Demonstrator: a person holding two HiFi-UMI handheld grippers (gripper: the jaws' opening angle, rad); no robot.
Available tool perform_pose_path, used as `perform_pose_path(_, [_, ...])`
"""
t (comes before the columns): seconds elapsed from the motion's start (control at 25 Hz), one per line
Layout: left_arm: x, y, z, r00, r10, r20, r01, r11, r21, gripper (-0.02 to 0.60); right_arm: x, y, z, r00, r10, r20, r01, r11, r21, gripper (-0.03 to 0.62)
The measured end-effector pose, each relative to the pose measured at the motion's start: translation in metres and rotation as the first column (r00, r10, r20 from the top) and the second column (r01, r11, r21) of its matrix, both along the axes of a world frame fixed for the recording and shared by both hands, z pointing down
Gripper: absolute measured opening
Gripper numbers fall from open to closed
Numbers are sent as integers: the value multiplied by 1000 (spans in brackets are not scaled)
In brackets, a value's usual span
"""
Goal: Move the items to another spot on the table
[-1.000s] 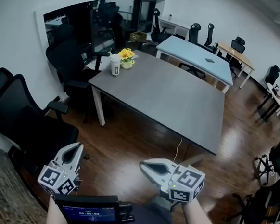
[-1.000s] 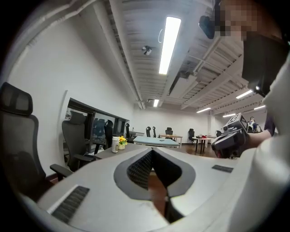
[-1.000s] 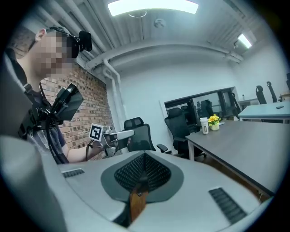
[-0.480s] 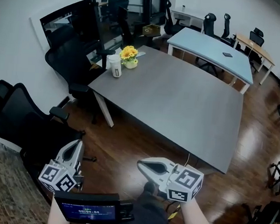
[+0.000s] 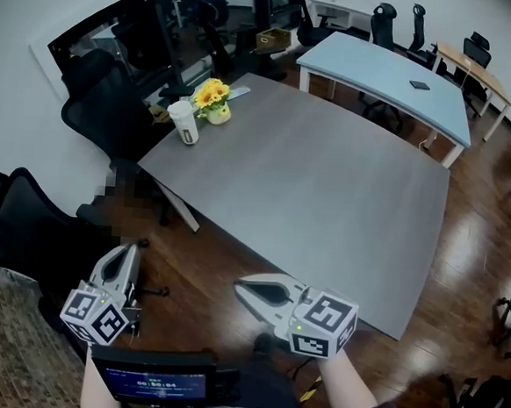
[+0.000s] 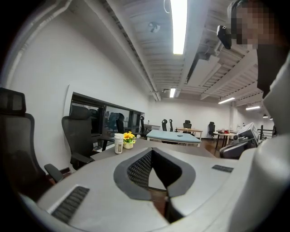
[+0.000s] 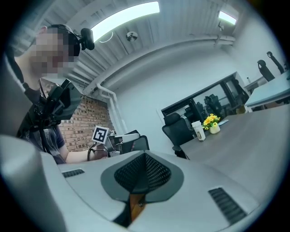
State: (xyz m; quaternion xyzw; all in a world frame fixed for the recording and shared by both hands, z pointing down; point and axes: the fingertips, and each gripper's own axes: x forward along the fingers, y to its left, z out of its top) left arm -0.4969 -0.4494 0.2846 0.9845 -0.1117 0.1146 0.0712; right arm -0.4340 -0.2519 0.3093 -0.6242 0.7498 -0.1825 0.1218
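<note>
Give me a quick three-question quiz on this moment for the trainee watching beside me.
1. Multiple choice: in the head view, where on the grey table do the cup and the yellow flowers stand?
A) at the near edge
B) at the far left corner
C) in the centre
2. Fill in: the left gripper and the right gripper both have their jaws ___, with nothing between them.
3. True or false: the right gripper is touching the cup.

Key: 1 B. 2 shut. 3 False: it hangs over the wooden floor, short of the table.
</note>
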Motion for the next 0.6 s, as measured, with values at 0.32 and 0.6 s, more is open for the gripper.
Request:
perform_pose_path(0.32, [50,-15,1,997,78,1,-78,996,40,20,30,-23,1,1000,18,-3,-18,1000,-14,-18])
perform_pose_path(0.6, [99,-66,19,969,246,20,-247,963,105,20,63,-88,8,978,72,-195,-86,994,-64,-18])
